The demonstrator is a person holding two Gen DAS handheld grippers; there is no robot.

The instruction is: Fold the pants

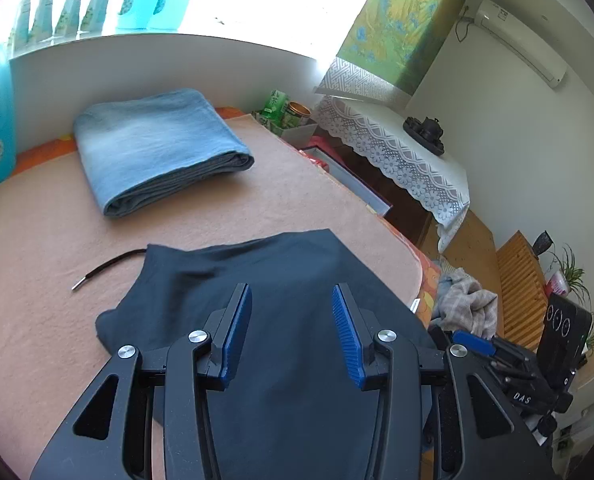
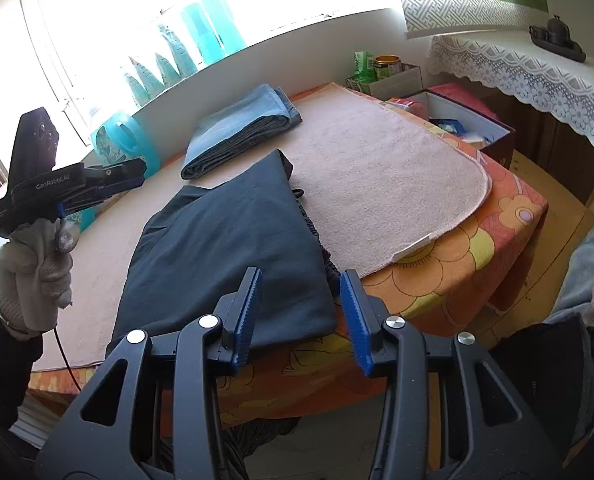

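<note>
The dark pants (image 2: 225, 256) lie folded on the bench (image 2: 377, 168), near its front edge, at about six o'clock from the folded jeans (image 2: 241, 136). The fingers of the left gripper (image 1: 292, 332) and right gripper (image 2: 301, 312) stand partly open, holding nothing. The near hem overhangs the bench edge, so I judge a nudge could drag the fold off. Only the left view shows the drawstring (image 1: 109, 266) trailing at nine o'clock; only the right view shows the gloved hand (image 2: 37, 272).

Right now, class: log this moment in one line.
left gripper: open | right gripper: open | dark pants: folded, released | jeans: folded, behind
</note>
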